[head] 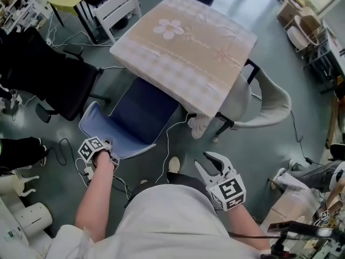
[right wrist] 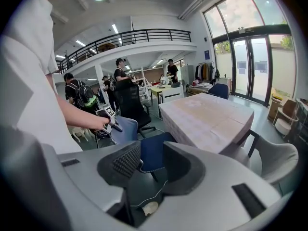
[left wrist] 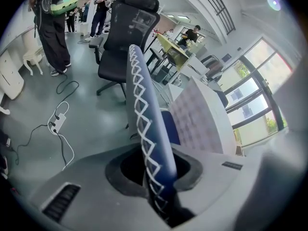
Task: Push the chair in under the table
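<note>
A blue chair [head: 141, 114] stands with its seat partly beneath the table [head: 188, 53], which wears a pale checked cloth with a flower print. Its backrest [head: 96, 124] faces me. My left gripper [head: 112, 156] is shut on the backrest's lower edge. In the left gripper view the blue backrest edge with white zigzag stitching [left wrist: 144, 124] runs up between the jaws of that gripper [left wrist: 155, 171]. My right gripper [head: 209, 162] hangs open in the air near the table's corner, holding nothing. In the right gripper view the chair seat [right wrist: 150, 150] and table [right wrist: 207, 117] lie beyond the open right gripper [right wrist: 151, 165].
A black office chair [head: 54, 74] stands left of the blue chair. A pale armchair [head: 269, 101] sits at the table's right side. Cables and a power strip [head: 86, 171] lie on the floor by my left arm. A white chair [head: 116, 7] stands at the back, and people stand beyond.
</note>
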